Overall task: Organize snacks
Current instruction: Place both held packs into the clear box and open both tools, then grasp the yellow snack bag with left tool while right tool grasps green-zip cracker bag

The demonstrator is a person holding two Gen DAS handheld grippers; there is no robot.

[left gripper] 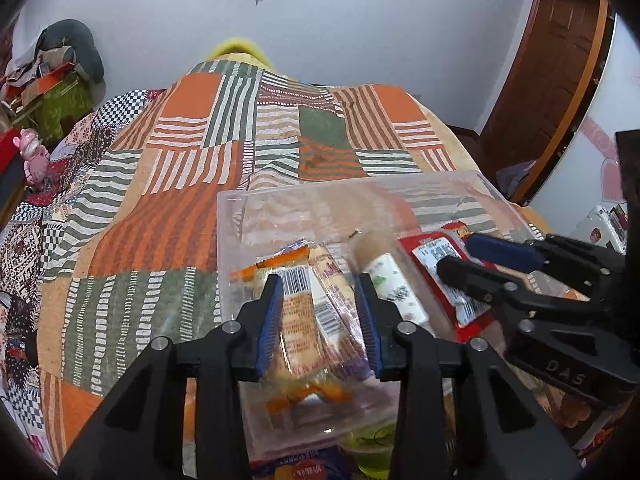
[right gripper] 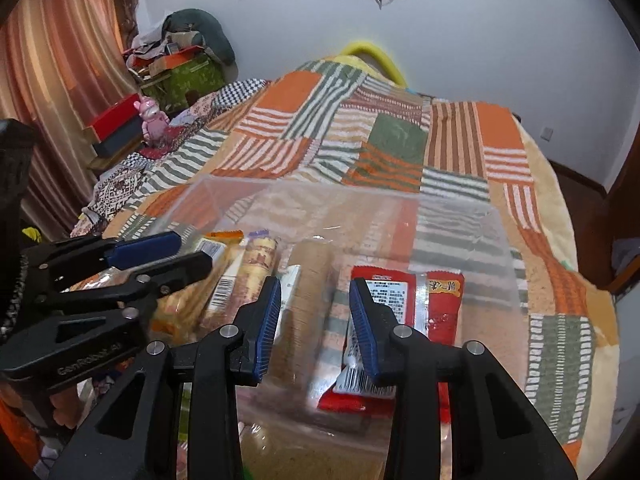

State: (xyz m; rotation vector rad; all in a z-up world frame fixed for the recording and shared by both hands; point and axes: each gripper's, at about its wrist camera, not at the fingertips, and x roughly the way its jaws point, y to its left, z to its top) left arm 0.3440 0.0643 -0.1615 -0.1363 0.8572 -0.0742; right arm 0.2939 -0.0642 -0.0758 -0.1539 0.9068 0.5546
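Readable writing is thin here: "DAS" is moulded into the black body of the right claw (left gripper: 472, 256) where it pokes into the left view, and something like "GenRobot" shows on the left claw (right gripper: 188, 252) in the right view; the snack wrappers only show barcodes and tiny print I can't make out. Everything sits in a clear plastic bin (left gripper: 280, 200) lying on a bed with an orange, green and white patchwork blanket (left gripper: 192, 168). Inside the bin there's an orange-edged packet (left gripper: 296, 300) with a barcode, a tan cylinder-shaped snack (right gripper: 308, 292) next to it, and a glossy red packet (right gripper: 400, 312) toward the bin's right side. The left claw hangs over the orange-edged packet with its ribbed blue pads (left gripper: 268, 320) spread apart, nothing gripped. The right claw is over the bin's middle, also parted and empty, its right pad covering part of the red packet. Left of the bin, at the bed's edge, stands a pink toy figure (right gripper: 152, 122).
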